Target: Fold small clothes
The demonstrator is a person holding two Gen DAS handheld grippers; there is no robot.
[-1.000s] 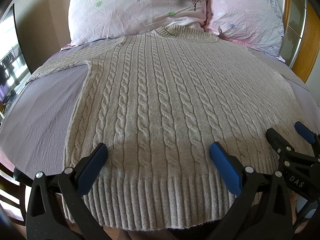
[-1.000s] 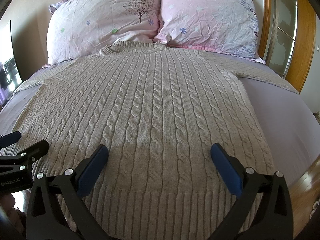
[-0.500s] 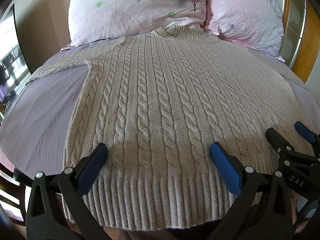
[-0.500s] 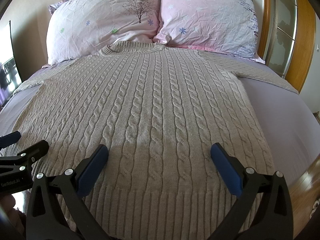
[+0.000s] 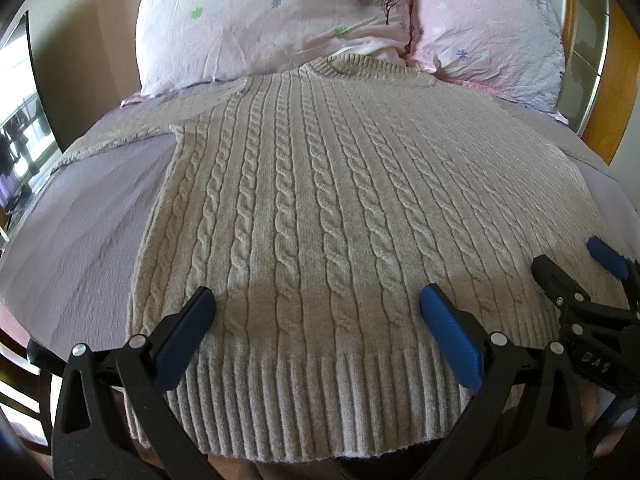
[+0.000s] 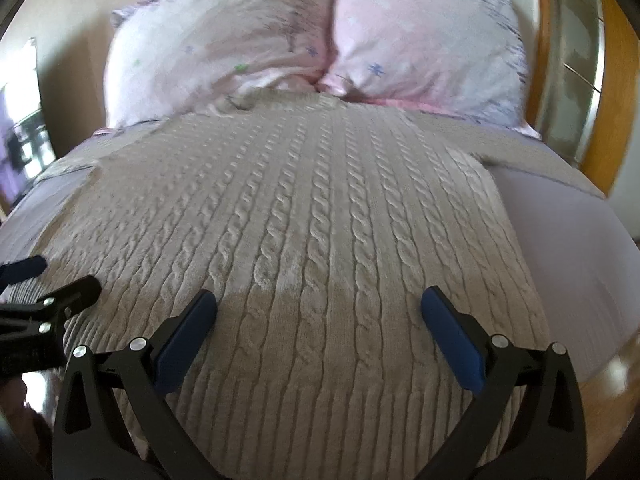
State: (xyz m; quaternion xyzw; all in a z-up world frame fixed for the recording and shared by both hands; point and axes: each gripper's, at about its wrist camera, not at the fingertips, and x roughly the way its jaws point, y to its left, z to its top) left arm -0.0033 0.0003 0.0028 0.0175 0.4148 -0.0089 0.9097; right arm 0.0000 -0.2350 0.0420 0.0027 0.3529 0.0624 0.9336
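A beige cable-knit sweater (image 5: 320,208) lies flat on the bed, face up, collar toward the pillows and ribbed hem at the near edge. Its sleeves stretch out to both sides. It also fills the right wrist view (image 6: 304,248). My left gripper (image 5: 316,316) is open and empty, held over the hem's left half. My right gripper (image 6: 320,316) is open and empty over the hem's right half. The right gripper also shows at the right edge of the left wrist view (image 5: 576,276), and the left gripper shows at the left edge of the right wrist view (image 6: 44,284).
Two pink floral pillows (image 5: 272,20) (image 6: 424,40) lean at the head of the bed. A lilac sheet (image 5: 84,216) covers the mattress. A wooden headboard and frame (image 6: 616,92) run along the right. A window (image 5: 20,128) is at the far left.
The right wrist view has shifted and blurred: my right gripper has moved, with the pillows now sitting lower and more central. The left gripper has stayed nearly still. The sweater has not moved.
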